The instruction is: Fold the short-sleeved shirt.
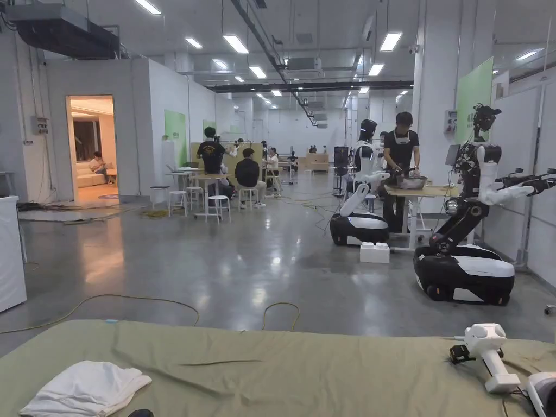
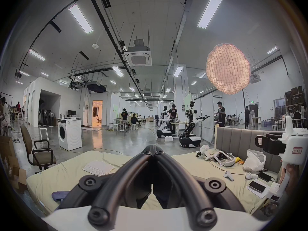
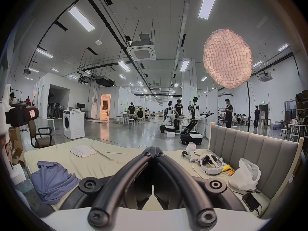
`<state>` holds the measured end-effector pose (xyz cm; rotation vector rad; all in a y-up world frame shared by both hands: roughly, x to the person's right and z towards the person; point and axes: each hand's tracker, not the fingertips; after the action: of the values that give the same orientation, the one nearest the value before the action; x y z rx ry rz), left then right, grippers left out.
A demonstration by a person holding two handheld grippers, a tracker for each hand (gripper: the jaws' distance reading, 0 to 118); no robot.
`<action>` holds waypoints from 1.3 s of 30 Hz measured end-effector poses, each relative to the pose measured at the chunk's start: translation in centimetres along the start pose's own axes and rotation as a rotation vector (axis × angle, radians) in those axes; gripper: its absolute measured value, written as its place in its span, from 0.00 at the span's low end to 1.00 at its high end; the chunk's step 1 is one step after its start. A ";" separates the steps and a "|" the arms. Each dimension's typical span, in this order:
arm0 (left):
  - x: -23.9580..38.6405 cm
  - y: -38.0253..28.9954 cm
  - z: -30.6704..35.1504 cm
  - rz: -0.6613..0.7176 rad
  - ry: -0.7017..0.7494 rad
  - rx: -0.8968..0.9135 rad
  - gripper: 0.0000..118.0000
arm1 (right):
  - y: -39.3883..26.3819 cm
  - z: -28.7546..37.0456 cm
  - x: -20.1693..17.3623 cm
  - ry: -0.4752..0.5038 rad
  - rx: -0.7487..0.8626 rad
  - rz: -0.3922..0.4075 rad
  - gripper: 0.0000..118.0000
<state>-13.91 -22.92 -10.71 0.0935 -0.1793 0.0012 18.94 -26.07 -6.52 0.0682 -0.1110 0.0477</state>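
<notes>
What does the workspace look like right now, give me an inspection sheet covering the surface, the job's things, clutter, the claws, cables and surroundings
Surface: bed with a wrinkled pale green sheet and a grey padded headboard.
Job's things: blue shirt crumpled at the bed's near left corner, unfolded; folded white garment lying farther back.
Clutter: headset, white plastic bag, phone, handheld device, two white controllers.
Claws: left claw and right claw both shut, empty, held above the bed.
Cables: a cable plugged into the phone; yellow cable on the floor beyond the bed.
Surroundings: washing machine, office chair, wheeled robots, people at tables.
</notes>
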 end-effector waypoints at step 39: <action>3.3 -11.6 -1.5 -1.727 -0.054 -0.066 0.00 | -8.1 -1.3 -1.7 0.033 -0.005 1.557 0.00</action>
<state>-10.32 -34.41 -12.64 0.1581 -0.1052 -1.7287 17.78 -34.09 -8.57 -0.0390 -0.1080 1.6027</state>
